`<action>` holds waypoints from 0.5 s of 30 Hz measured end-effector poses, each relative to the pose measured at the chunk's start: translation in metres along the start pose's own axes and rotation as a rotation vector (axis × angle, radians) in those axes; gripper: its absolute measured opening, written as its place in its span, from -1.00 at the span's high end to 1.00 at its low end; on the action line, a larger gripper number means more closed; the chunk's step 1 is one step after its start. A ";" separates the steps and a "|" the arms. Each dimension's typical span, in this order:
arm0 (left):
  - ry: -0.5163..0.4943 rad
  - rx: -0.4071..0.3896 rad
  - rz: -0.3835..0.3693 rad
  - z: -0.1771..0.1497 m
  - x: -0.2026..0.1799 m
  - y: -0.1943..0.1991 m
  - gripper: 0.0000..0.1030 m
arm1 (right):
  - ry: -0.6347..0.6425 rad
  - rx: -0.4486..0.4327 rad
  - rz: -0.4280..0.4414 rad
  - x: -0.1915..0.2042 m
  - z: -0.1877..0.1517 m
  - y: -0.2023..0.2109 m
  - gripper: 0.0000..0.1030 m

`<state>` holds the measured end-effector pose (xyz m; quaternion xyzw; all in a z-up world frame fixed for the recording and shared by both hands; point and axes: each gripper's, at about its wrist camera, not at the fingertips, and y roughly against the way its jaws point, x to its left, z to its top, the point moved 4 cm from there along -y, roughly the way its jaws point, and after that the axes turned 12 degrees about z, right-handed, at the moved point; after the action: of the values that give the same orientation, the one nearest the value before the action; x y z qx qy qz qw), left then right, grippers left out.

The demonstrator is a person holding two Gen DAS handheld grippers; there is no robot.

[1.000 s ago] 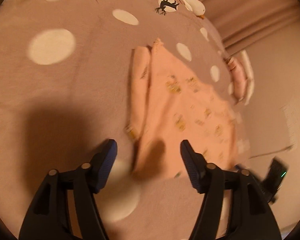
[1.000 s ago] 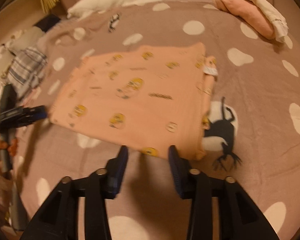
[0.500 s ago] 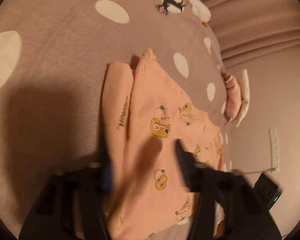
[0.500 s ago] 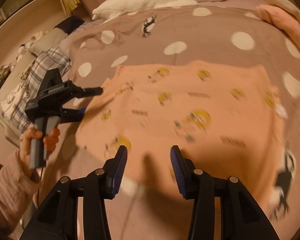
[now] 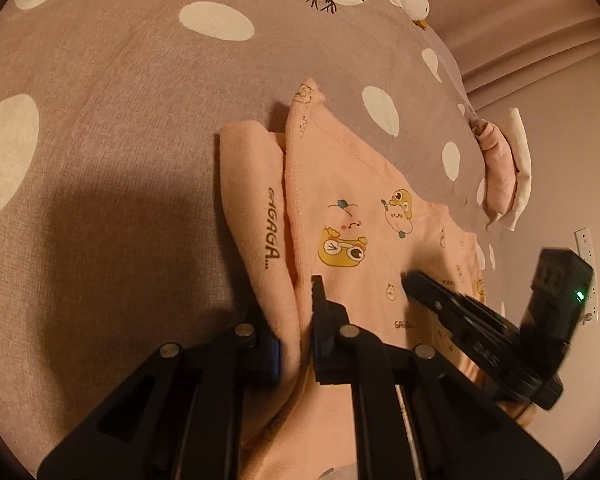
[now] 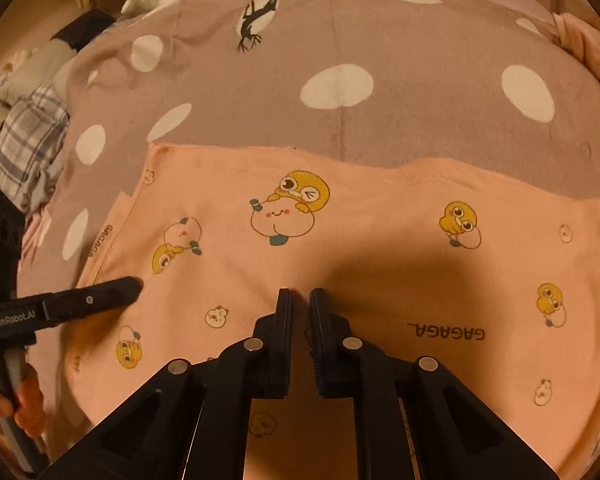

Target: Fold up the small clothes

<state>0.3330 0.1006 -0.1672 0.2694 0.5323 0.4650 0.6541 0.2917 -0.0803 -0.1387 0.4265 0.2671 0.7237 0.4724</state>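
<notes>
On the bed, a mauve blanket with cream spots and black deer silhouettes [image 6: 400, 120] carries everything. At its far left edge, seen from the right wrist view, lies a crumpled plaid cloth [image 6: 28, 148]. Just right of it a hand [image 6: 24, 404] grips the handle of the left claw [image 6: 134, 286], whose tips reach onto the left end of the peach cotton garment printed with yellow ducks and the word GAGAGA [image 6: 360, 240]. The garment lies spread flat across the middle of the blanket, well in from its far edge. In the left wrist view the left claw [image 5: 300, 320] is closing, its jaws pinched on a raised fold of the garment's [image 5: 364, 208] edge, beside a folded-under sleeve. The right claw [image 6: 300, 300] stands over the garment's near middle with its jaws brought almost together; whether any cloth is caught between them cannot be told. In the left wrist view the right claw [image 5: 412, 280] lies low on the garment. At the blanket's far right edge sits a rolled pink and white bundle of cloth [image 5: 504, 168].
</notes>
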 end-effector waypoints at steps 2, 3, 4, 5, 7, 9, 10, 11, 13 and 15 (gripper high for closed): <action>0.008 0.000 -0.004 0.001 0.001 0.001 0.80 | 0.011 -0.002 0.021 0.007 -0.009 0.015 0.78; 0.012 -0.001 -0.005 0.001 0.002 0.001 0.80 | 0.022 -0.003 0.026 0.010 -0.013 0.019 0.78; 0.012 -0.002 -0.005 0.001 0.002 0.002 0.80 | 0.046 -0.002 0.041 0.016 -0.025 0.028 0.78; 0.009 -0.003 -0.002 0.001 0.002 0.002 0.80 | 0.056 0.003 0.050 0.020 -0.035 0.033 0.78; 0.009 -0.003 0.005 0.001 0.000 0.004 0.81 | 0.082 0.034 0.065 0.026 -0.058 0.036 0.78; 0.008 -0.006 0.006 0.001 -0.004 0.007 0.81 | 0.098 0.069 0.057 0.028 -0.080 0.032 0.78; 0.003 -0.010 0.007 0.002 -0.007 0.010 0.81 | 0.118 0.075 0.052 0.029 -0.088 0.031 0.78; -0.009 -0.020 0.008 0.002 -0.012 0.015 0.82 | 0.139 0.061 0.043 0.031 -0.092 0.034 0.78; -0.036 -0.039 0.005 0.002 -0.024 0.024 0.82 | 0.118 0.063 0.065 0.031 -0.093 0.041 0.78; -0.076 -0.059 0.002 0.001 -0.038 0.036 0.82 | 0.070 0.045 0.139 0.028 -0.091 0.051 0.78</action>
<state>0.3222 0.0813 -0.1196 0.2680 0.4926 0.4707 0.6812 0.1842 -0.0747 -0.1332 0.4289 0.2697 0.7629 0.4017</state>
